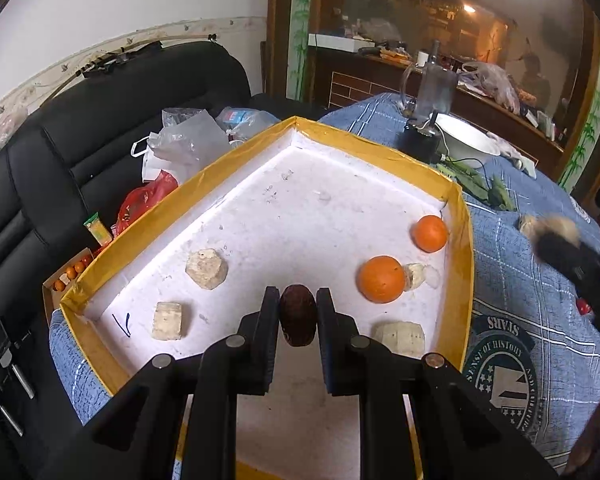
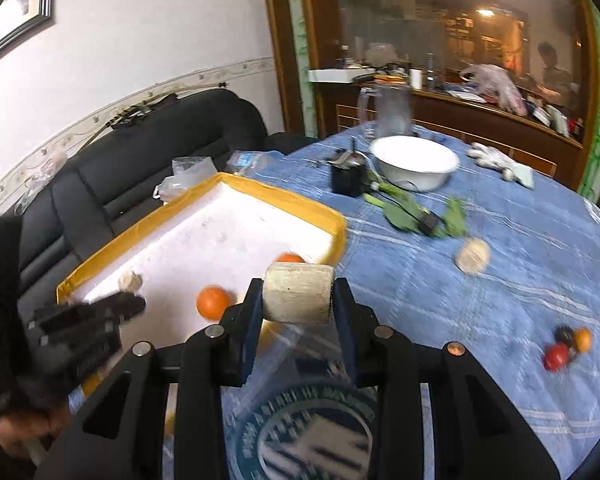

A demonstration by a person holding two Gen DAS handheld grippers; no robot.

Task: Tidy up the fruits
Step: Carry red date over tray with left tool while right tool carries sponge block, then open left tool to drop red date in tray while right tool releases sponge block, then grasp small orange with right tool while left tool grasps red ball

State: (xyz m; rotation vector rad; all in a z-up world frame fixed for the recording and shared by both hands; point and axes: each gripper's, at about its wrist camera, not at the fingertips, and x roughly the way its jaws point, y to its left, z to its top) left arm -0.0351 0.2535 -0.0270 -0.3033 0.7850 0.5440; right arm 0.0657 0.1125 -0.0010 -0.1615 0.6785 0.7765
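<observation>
The left gripper (image 1: 298, 312) was clamped on a dark fruit (image 1: 297, 314) over the tray (image 1: 458, 264). The right gripper (image 2: 298, 300) pinched a pale chunk (image 2: 298, 298) just outside the tray's edge; it looked light and crumbly, best held by its flat ends.

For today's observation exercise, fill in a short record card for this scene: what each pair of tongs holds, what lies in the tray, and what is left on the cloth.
left tongs: shut on a dark brown fruit, low over the tray floor
right tongs: shut on a pale chunk, over the tablecloth beside the tray
tray: two oranges, several pale chunks
tablecloth: one pale chunk, small red, orange and dark fruits, white bowl, green leaves
</observation>
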